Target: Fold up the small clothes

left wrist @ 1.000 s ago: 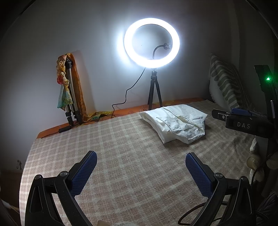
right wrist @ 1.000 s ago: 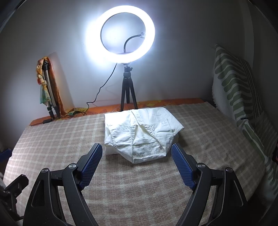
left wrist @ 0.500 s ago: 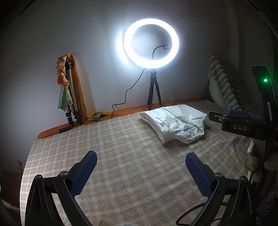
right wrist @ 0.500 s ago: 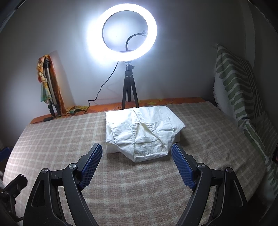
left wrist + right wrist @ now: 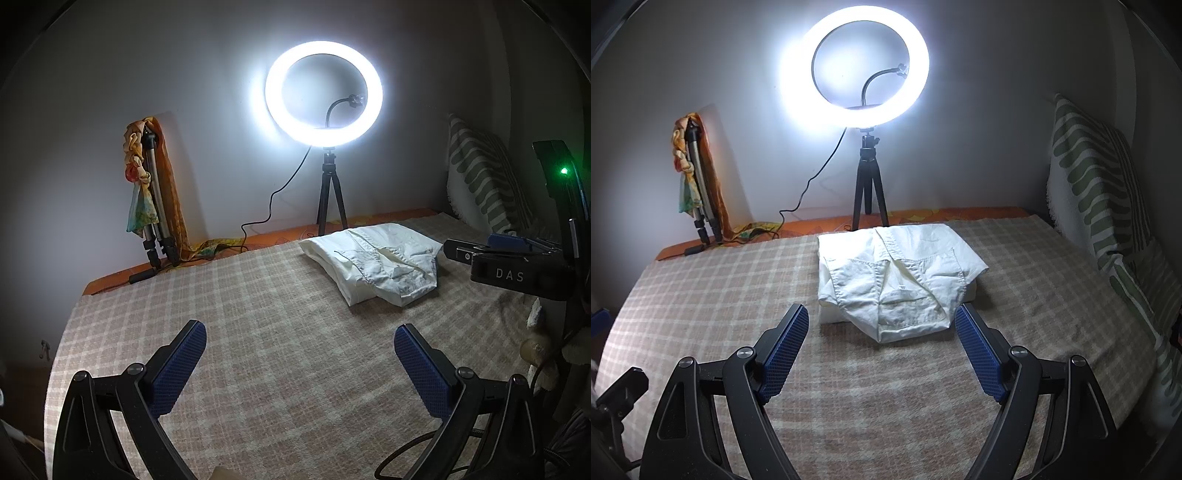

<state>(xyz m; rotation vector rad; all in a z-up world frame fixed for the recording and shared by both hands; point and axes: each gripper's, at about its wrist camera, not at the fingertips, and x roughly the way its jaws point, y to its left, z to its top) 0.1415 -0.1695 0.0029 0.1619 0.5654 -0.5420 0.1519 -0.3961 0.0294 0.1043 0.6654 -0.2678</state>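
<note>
The white garment (image 5: 897, 280) lies on the checked bedspread (image 5: 713, 295) toward the far side of the bed, just in front of the ring light's tripod (image 5: 868, 188) and well apart from the striped cushion (image 5: 1097, 177) at the right. It looks like a small pair of shorts or a similar piece with pockets and a printed label showing, though the glare and the creases make the kind of garment hard to settle. It is already doubled into a compact bundle, with its upper layers resting on a flatter white layer underneath, so the fold appears largely done. The top layers sit askew and one lower corner hangs loose toward the camera, so some squaring up may remain, or the piece may be judged finished as it is.

The right claw (image 5: 882, 325) hangs above the bedspread just short of the near edge of the garment, its blue pads spread wide with nothing between them and no contact with the cloth. The left claw (image 5: 299, 343) is likewise spread and empty, over bare bedspread and well apart from the garment (image 5: 376, 258), which shows off to its right.

No other clothes waiting to be folded can be seen. Whether the white slab under the bundle belongs to the same garment cannot be told. The near edge of the bed is cut off behind both claws.
</note>
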